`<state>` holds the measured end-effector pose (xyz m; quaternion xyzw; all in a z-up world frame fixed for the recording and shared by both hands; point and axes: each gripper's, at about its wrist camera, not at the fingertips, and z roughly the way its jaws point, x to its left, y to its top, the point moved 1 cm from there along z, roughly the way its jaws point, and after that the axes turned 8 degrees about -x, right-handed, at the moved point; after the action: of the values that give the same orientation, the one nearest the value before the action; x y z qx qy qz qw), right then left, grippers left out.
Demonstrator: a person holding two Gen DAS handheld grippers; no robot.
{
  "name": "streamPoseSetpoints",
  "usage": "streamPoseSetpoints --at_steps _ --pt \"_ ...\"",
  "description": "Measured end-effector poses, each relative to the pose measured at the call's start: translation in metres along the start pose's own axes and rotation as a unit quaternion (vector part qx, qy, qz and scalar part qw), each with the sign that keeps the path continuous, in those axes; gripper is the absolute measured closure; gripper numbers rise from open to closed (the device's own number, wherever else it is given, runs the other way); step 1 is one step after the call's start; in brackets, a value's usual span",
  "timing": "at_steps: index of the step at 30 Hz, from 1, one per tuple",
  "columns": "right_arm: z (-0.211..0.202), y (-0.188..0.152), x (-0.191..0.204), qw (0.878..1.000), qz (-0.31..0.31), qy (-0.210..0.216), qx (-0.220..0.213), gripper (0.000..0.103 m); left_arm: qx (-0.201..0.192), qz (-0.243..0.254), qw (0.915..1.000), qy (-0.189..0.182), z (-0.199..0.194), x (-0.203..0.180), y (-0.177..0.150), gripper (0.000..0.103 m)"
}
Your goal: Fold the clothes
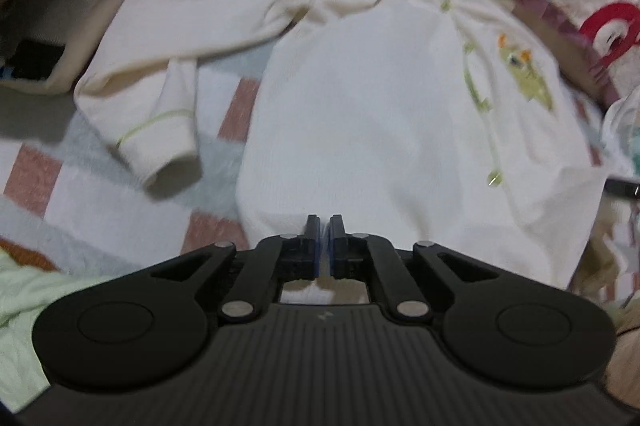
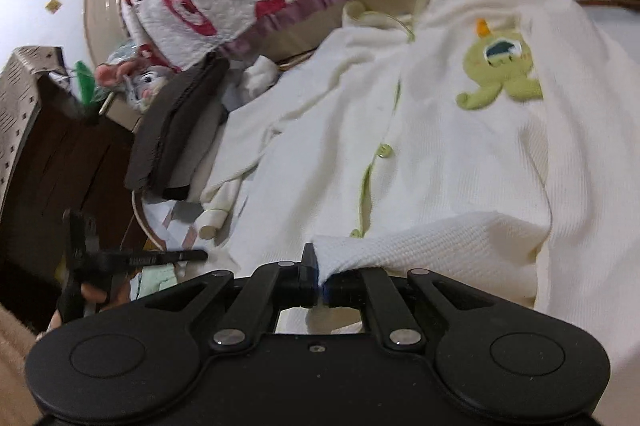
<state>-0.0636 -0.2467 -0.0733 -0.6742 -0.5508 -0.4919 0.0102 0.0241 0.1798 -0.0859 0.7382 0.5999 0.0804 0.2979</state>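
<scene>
Cream cardigan lies spread flat, front up, on a checked blanket, its green-trimmed placket and green creature patch toward the right, one sleeve bent out to the left. The left gripper has its jaws drawn almost together at the near hem, apparently pinching the edge, though the cloth between the pads is hard to make out. The right gripper is closed on a corner of the knit, which drapes over its right finger. For a clean fold, I would judge both hem corners should rise together, level and taut, and travel toward the far collar so the edges meet squarely; lifting one side first risks a skewed crease.
</scene>
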Motion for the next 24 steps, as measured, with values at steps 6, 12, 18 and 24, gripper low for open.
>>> streamPoseSetpoints --at_steps 6,12,18,24 --pt "0.02 0.004 -0.012 1.0 -0.011 -0.017 -0.018 0.092 0.024 -0.002 0.9996 0.011 0.02 0.007 -0.029 0.054" --pt "0.057 0.022 0.006 0.988 -0.125 -0.061 0.067 0.052 0.009 0.004 0.9994 0.032 0.031 0.004 -0.027 0.1" --pt "-0.004 0.007 -0.006 0.986 -0.133 0.01 0.098 0.045 -0.001 0.018 0.9983 0.056 0.024 -0.003 -0.036 0.097" --pt "0.006 -0.019 -0.006 0.965 -0.231 -0.069 0.104 0.057 0.002 -0.025 0.9976 0.065 0.002 0.008 -0.041 0.057"
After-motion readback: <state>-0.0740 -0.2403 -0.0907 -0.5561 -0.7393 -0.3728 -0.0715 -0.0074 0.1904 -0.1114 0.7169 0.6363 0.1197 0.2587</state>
